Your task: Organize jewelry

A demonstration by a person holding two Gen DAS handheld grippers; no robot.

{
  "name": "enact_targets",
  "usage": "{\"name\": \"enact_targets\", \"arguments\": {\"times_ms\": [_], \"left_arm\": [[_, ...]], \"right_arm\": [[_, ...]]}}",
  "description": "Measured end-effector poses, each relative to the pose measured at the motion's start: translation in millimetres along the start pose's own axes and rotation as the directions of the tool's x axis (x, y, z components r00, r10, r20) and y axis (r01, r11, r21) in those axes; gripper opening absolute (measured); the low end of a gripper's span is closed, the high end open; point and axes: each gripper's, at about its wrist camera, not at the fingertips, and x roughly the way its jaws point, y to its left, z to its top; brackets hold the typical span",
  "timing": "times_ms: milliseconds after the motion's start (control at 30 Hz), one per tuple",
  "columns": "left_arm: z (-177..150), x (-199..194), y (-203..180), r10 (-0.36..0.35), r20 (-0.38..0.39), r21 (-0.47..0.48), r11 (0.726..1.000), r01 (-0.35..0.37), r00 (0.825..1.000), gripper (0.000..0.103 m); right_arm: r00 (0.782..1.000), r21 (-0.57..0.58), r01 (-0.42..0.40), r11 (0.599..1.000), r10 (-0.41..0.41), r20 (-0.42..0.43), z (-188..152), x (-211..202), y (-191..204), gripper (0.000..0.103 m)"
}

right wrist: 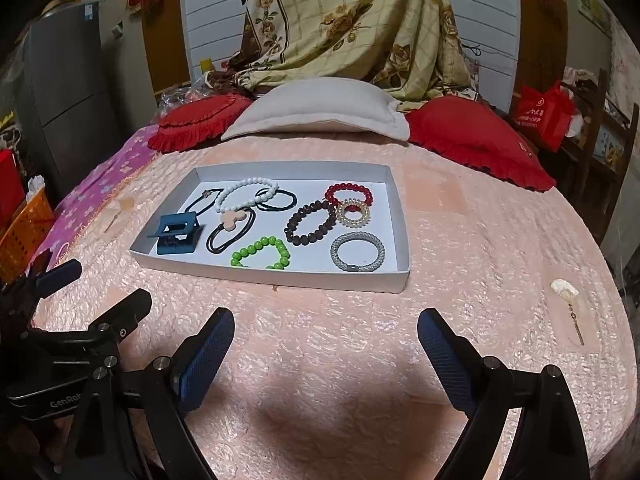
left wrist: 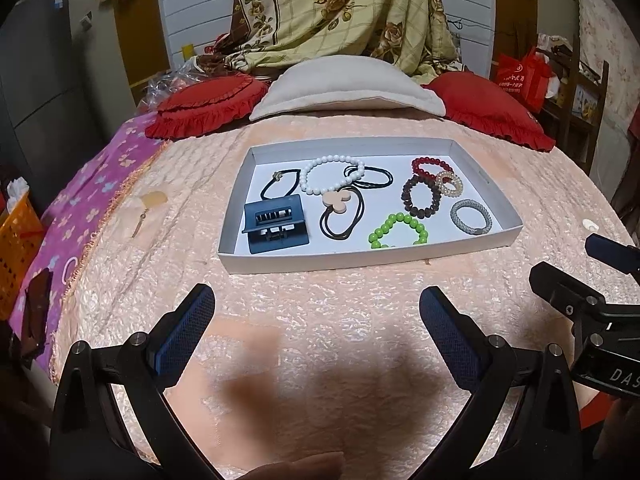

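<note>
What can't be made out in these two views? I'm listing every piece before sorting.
- Green bead bracelet: near beads hidden behind the tray wall, both wrist views.
- Small pin left of the tray: too small to identify.
- White-topped piece on the bedspread: tiny in the right wrist view, cut by the frame edge in the left.
- Hair clip: its teeth hidden by its own body.

A shallow white tray (left wrist: 472, 246) lay flat on the bedspread. Inside lay beaded bracelets (left wrist: 400, 231), black hair ties (left wrist: 342, 216) and a blue claw clip (left wrist: 276, 230).

Both wrist views look obliquely down, side by side, near the bed, sharing the tray (left wrist: 362, 258)
</note>
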Motion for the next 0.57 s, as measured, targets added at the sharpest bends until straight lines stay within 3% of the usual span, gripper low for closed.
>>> {"name": "enact_targets", "arguments": {"times_ms": [567], "left_arm": [[-0.1, -0.7, -0.7, -0.008, 0.006, 0.001, 1.000, 0.008, 1.000, 0.102]], "right_arm": [[1.000, -0.012, 0.009, 1.000, -0.009, -0.003, 0.2, 1.7, 1.0, 0.091]]}}
